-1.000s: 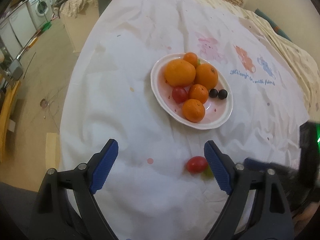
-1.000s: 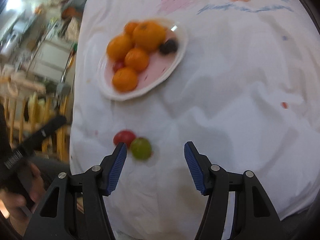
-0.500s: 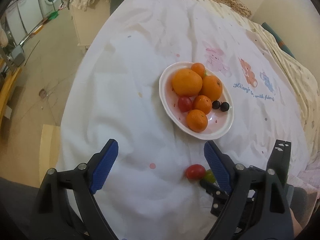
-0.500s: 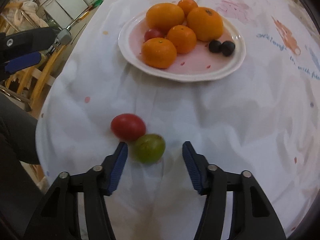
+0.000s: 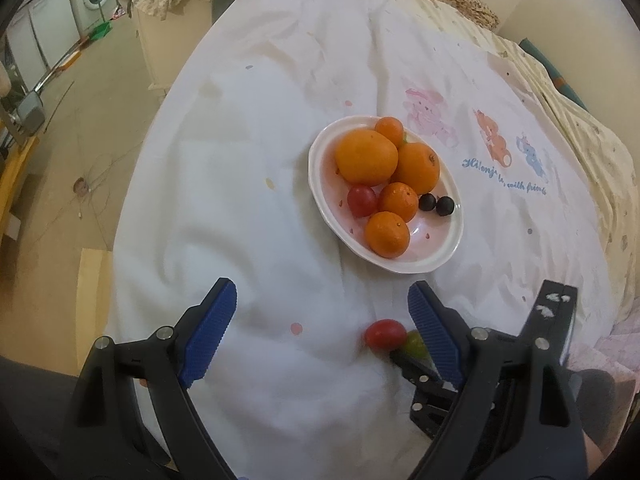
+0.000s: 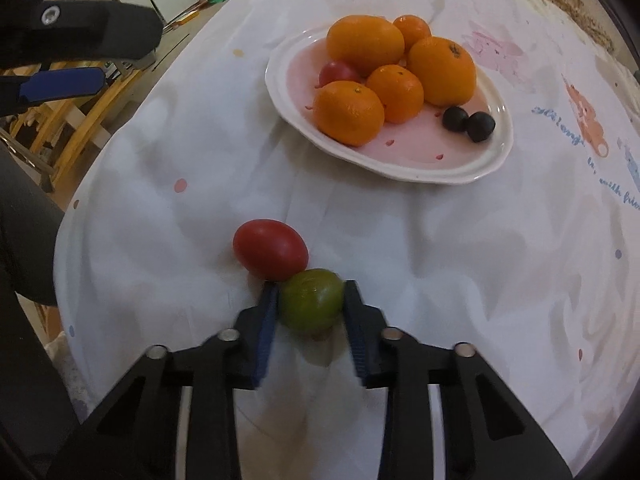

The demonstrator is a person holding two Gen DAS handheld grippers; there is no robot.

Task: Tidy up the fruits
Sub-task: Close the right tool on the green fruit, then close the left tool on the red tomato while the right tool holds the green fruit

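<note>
Our right gripper (image 6: 310, 304) is closing on the green fruit (image 6: 311, 299) (pads seemingly touching), plate-bound (image 6: 496, 160); our left gripper (image 5: 320, 332) waits, jaws apart.

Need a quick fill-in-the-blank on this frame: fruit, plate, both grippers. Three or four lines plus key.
1. The right gripper is closing around the ____ tomato.
2. The red tomato on the white cloth ____ that fruit.
3. The oval white plate holds ____ small dark round fruits.
4. The left gripper holds ____.

Missing: green; touches; two; nothing
</note>
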